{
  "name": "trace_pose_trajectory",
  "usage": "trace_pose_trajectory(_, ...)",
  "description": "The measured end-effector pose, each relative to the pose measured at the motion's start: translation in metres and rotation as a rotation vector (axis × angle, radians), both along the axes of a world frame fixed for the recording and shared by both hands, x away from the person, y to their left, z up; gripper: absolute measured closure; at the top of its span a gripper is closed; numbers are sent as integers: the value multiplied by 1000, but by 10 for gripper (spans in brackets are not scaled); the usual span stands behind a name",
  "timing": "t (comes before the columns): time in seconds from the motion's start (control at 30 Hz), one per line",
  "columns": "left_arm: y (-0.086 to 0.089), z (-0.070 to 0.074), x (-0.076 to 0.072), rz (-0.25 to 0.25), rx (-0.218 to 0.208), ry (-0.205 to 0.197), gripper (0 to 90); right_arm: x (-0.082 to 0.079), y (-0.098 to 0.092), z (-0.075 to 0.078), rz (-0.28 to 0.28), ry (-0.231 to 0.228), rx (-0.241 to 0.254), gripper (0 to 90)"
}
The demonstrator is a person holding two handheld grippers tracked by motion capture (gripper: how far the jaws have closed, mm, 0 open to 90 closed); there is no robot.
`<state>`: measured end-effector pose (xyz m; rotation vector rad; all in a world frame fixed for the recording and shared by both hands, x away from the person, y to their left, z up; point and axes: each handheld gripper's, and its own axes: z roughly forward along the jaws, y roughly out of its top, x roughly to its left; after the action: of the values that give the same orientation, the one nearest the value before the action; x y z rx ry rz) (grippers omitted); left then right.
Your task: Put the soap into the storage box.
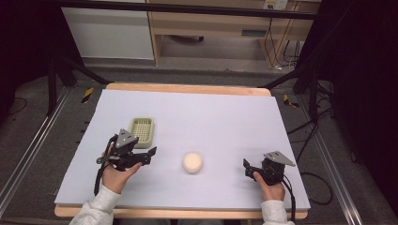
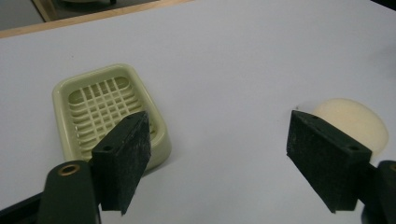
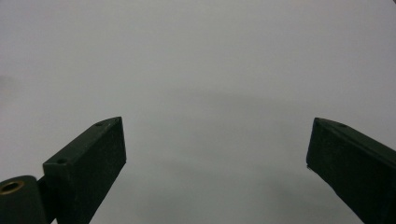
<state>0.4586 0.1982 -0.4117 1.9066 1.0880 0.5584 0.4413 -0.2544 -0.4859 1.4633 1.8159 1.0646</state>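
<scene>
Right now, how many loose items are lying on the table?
2: a green soap dish by the left claw, and a round cream soap mid-table.

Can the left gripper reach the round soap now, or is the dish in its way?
Probably yes. The left gripper has open jaws, the soap lies on bare table beside it, and the dish sits off to the side.
</scene>
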Motion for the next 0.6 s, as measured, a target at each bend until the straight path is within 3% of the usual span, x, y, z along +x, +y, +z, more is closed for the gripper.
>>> trace_pose_trajectory(0.6,-30,-5,5,-46,-4,18,210,0,0,0,3,1,4,52)
